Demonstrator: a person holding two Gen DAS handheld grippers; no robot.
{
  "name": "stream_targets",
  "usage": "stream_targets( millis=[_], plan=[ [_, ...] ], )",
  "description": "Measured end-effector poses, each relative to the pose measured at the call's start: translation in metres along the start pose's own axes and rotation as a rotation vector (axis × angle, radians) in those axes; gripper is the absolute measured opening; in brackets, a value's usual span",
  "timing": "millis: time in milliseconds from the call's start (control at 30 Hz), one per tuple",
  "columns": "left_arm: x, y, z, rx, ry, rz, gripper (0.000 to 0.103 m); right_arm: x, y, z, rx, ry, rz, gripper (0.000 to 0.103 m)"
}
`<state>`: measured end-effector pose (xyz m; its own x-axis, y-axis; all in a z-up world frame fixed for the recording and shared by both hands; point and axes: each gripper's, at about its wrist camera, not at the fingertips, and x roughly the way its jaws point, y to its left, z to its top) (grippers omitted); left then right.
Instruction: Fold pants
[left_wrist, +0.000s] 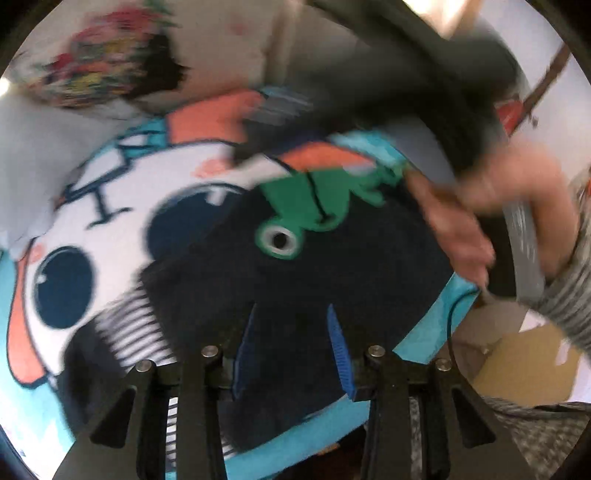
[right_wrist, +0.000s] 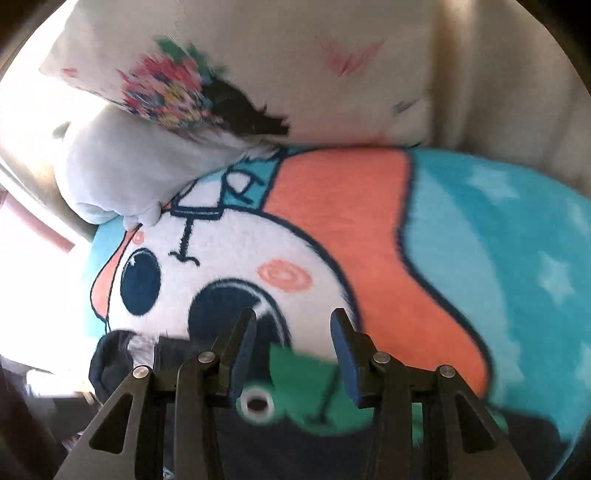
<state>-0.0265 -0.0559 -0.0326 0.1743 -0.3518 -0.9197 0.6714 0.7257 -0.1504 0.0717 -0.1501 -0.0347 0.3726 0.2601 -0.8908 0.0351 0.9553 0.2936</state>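
Dark navy pants (left_wrist: 332, 280) with a green creature patch (left_wrist: 314, 206) lie on a bright cartoon blanket (left_wrist: 110, 206). My left gripper (left_wrist: 291, 314) is open just above the dark fabric, holding nothing. In the right wrist view the pants (right_wrist: 280, 435) and the green patch (right_wrist: 317, 384) sit directly below my right gripper (right_wrist: 293, 317), which is open and empty. The other hand (left_wrist: 480, 206) with its dark gripper body is blurred at the right of the left wrist view.
A floral pillow (right_wrist: 177, 92) and a pale grey plush toy (right_wrist: 122, 173) rest on the blanket's far edge against a cream sofa back (right_wrist: 480, 74). A cardboard box (left_wrist: 524, 365) stands on the floor at the right, beside the blanket edge.
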Motion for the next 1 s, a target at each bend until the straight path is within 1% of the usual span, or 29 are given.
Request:
stream_targets(
  millis=[67,100,133,167,267,333,367,400,433,500,600,633,667,767,800,833,867,900,967,1000],
  plan=[
    [0.019,-0.012,-0.003,0.028,0.042,0.028,0.037,0.023,0.001,0.009,-0.015,0.065,-0.002,0.042],
    [0.025,-0.019,-0.009,0.059,0.047,0.076,0.037,0.028,0.002,0.006,-0.028,0.087,-0.002,0.041],
    [0.026,-0.022,-0.011,0.077,0.043,0.095,0.037,0.034,0.005,0.002,-0.049,0.121,0.001,0.041],
    [0.026,-0.026,-0.014,0.097,0.036,0.113,0.037,0.034,0.009,-0.005,-0.082,0.127,0.000,0.041],
    [0.028,-0.025,-0.016,0.080,0.036,0.109,0.037,0.027,0.016,-0.023,-0.146,0.141,0.013,0.041],
    [0.028,-0.022,-0.016,0.067,0.036,0.099,0.038,0.024,0.021,-0.031,-0.181,0.138,0.001,0.040],
    [0.028,-0.022,-0.016,0.064,0.036,0.096,0.038,0.024,0.024,-0.034,-0.202,0.136,-0.013,0.037],
    [0.028,-0.022,-0.016,0.066,0.035,0.094,0.039,0.026,0.026,-0.035,-0.214,0.133,-0.027,0.024],
    [0.028,-0.022,-0.017,0.070,0.033,0.095,0.039,0.026,0.029,-0.037,-0.232,0.130,-0.049,0.014],
    [0.028,-0.022,-0.018,0.076,0.028,0.096,0.040,0.023,0.030,-0.036,-0.232,0.118,-0.050,0.008],
    [0.027,-0.022,-0.021,0.083,0.022,0.095,0.040,0.020,0.029,-0.023,-0.209,0.083,-0.067,0.004],
    [0.028,-0.023,-0.020,0.084,0.021,0.094,0.041,0.019,0.027,-0.017,-0.193,0.067,-0.077,0.001],
    [0.027,-0.023,-0.020,0.085,0.020,0.092,0.041,0.017,0.026,-0.012,-0.178,0.049,-0.091,0.001],
    [0.028,-0.021,-0.020,0.089,0.016,0.086,0.041,0.010,0.012,0.008,-0.086,-0.004,-0.092,0.001],
    [0.028,-0.021,-0.021,0.091,0.016,0.085,0.041,0.009,0.011,0.013,-0.073,-0.015,-0.097,0.001],
    [0.027,-0.021,-0.021,0.091,0.016,0.083,0.042,0.003,0.011,0.017,-0.063,-0.021,-0.069,0.002],
    [0.027,-0.020,-0.021,0.093,0.015,0.080,0.042,-0.001,0.013,0.018,-0.067,-0.007,-0.025,0.002],
    [0.027,-0.018,-0.021,0.094,0.015,0.077,0.042,-0.003,0.016,0.019,-0.078,0.008,-0.005,0.004],
    [0.031,-0.020,-0.017,0.095,0.014,0.072,0.042,0.003,0.028,0.014,-0.157,0.075,0.002,0.024],
    [0.027,-0.019,-0.021,0.096,0.014,0.070,0.042,0.010,0.033,0.011,-0.193,0.102,-0.019,0.042]
  ],
)
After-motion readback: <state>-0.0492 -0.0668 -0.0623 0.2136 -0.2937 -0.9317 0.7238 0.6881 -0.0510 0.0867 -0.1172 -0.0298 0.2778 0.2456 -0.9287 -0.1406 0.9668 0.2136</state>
